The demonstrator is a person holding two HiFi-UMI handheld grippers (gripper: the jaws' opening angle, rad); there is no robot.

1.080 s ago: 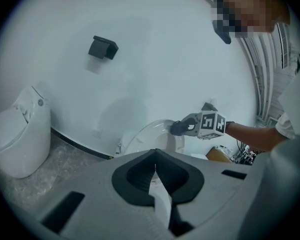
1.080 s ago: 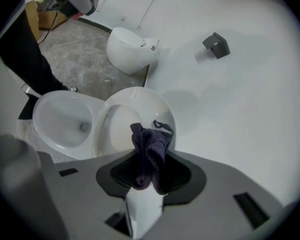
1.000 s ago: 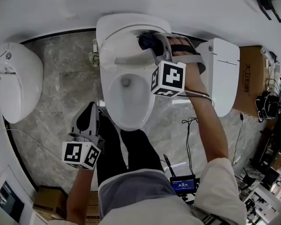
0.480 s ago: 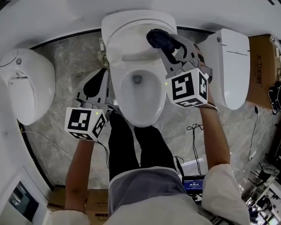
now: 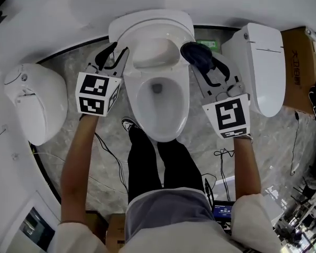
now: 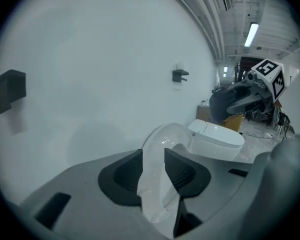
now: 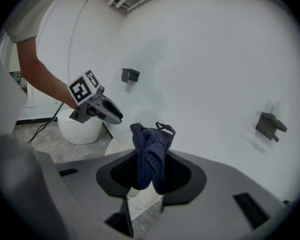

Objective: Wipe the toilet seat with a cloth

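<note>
The white toilet stands in the middle of the head view, its seat (image 5: 138, 109) ringing the bowl and the lid (image 5: 150, 24) raised against the wall. My right gripper (image 5: 203, 65) hovers by the toilet's right rear, shut on a bunched dark blue cloth (image 5: 194, 50) that hangs from its jaws (image 7: 151, 154). My left gripper (image 5: 115, 54) is at the lid's left edge. Its jaws have just been opening and now stand apart (image 6: 153, 171). They grip nothing; the white lid (image 6: 165, 139) shows through the gap.
A second toilet (image 5: 29, 101) stands to the left and a third (image 5: 263, 62) to the right, with a cardboard box (image 5: 300, 62) beyond it. The person's legs (image 5: 152, 162) stand before the bowl. Cables (image 5: 108, 157) trail over the marble floor. Black brackets (image 6: 180, 75) hang on the wall.
The left gripper has travelled from the floor side up to the lid's left edge and its jaws have parted. The right gripper has carried the cloth off the seat's rear to the right.
</note>
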